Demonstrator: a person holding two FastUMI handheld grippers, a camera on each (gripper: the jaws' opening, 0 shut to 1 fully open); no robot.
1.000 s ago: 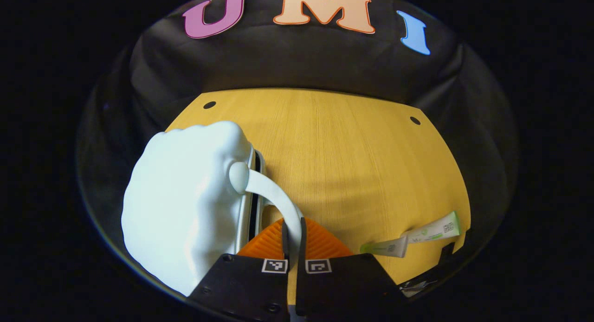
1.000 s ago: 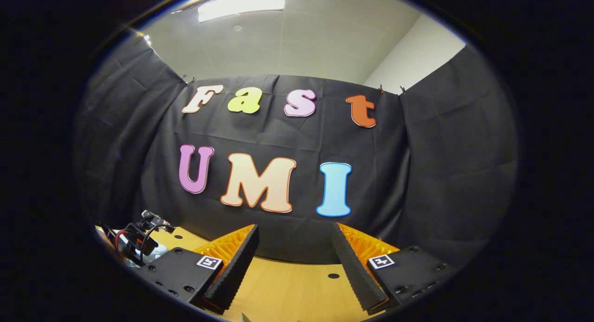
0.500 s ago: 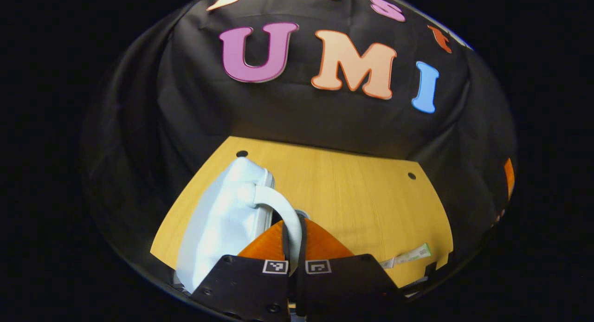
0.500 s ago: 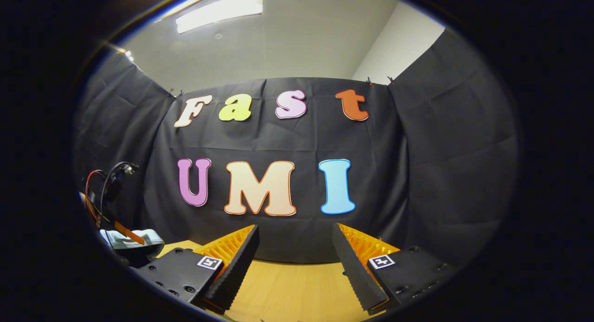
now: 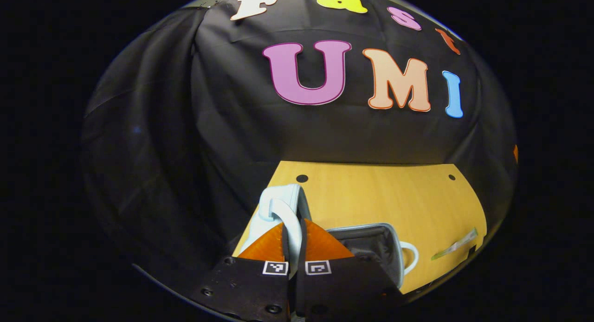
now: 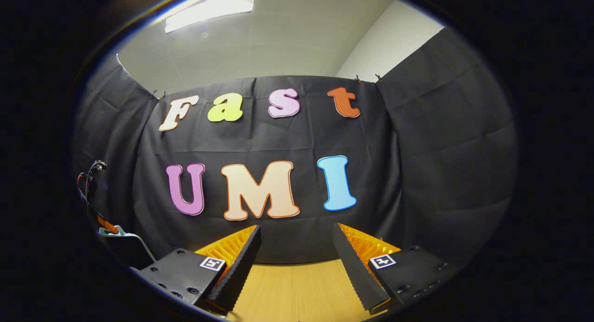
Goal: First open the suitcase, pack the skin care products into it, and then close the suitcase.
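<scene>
Two halves now where a second ago there was one closed shell! The left tool (image 5: 292, 241) is clenched on the pale handle (image 5: 284, 215) of the suitcase lid (image 5: 274, 206), both orange fingers pressing either side of that white loop, and it has swung the lid up and over since the earlier frames. Back then the suitcase filled the space just ahead and to the left of the tool as a shut white lump; now the lid stands up just ahead of the fingertips, and the lower half (image 5: 371, 247) lies open just to the right of the tool on the wooden surface (image 5: 371, 196), dark lining showing, its own handle poking out on the far side.

That reads as step one nearly done: the case is open, though the lid is not yet laid flat or let go.

Farther right of the left tool, well apart from the open half, a skin care tube (image 5: 455, 244) lies on the surface near its edge. It looks small and blurred; earlier two tubes showed there, and I cannot tell if both are in sight now.

Over on the right tool (image 6: 297, 261), the fingers are spread wide and released, gripping nothing, pointed up at the booth wall above the surface. My guess: it goes for the tubes next.
</scene>
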